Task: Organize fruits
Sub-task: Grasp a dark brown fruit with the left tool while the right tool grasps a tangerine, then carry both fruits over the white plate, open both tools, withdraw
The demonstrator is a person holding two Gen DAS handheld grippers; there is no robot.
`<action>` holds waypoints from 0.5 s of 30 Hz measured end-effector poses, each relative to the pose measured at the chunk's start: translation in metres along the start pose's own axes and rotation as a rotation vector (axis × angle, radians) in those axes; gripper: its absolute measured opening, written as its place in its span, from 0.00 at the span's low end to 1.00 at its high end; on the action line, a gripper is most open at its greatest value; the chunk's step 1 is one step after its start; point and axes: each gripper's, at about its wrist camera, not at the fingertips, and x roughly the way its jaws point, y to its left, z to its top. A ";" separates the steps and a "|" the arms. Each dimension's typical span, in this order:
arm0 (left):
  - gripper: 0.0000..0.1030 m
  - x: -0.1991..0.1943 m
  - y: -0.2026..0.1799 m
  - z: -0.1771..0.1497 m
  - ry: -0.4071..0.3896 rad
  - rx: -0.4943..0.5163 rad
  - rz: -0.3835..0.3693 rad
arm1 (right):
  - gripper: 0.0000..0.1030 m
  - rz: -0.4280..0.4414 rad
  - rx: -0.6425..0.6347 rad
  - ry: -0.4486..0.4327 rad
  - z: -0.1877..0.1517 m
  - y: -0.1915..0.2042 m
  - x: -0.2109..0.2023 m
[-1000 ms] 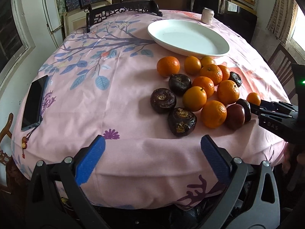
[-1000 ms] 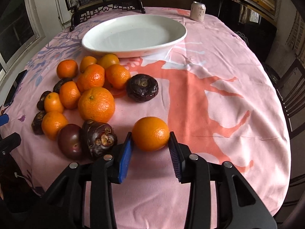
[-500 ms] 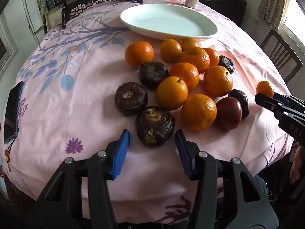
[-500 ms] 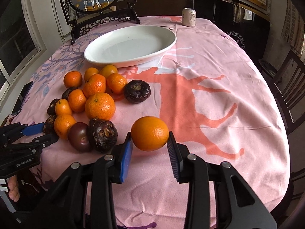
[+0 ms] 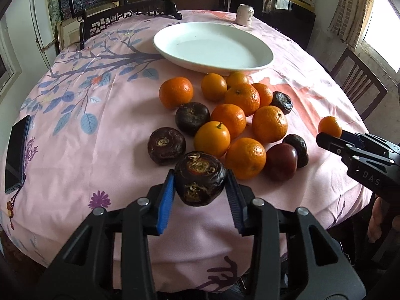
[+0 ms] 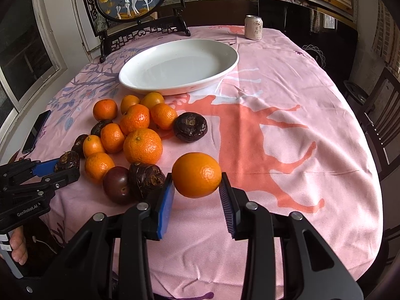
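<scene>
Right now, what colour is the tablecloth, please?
Pink tablecloth with an orange-red deer print; right wrist view.

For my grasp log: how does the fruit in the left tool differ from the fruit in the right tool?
The left tool is closing on a dark fruit, purple-brown and wrinkled, with a rough scarred top; the right tool grips an orange, bright and smooth.
The dark fruit sits at the near edge of the fruit pile; the orange is held apart from it, to its right.
Both are roundish and pinched between blue pads.

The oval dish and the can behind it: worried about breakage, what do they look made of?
Oval dish: probably glazed ceramic, plain white with a soft sheen and thick rolled rim; melamine is possible. Can: likely thin metal, with printed label and bright rimmed top.
</scene>
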 end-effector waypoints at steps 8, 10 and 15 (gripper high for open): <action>0.39 -0.012 0.004 0.055 -0.056 0.009 -0.025 | 0.36 0.062 -0.027 -0.002 0.037 0.005 0.008; 0.39 -0.005 0.006 0.090 -0.066 0.011 -0.018 | 0.36 0.084 -0.046 -0.009 0.063 0.006 0.014; 0.39 0.055 0.017 0.205 -0.026 0.000 0.034 | 0.36 0.121 -0.065 0.003 0.157 -0.005 0.051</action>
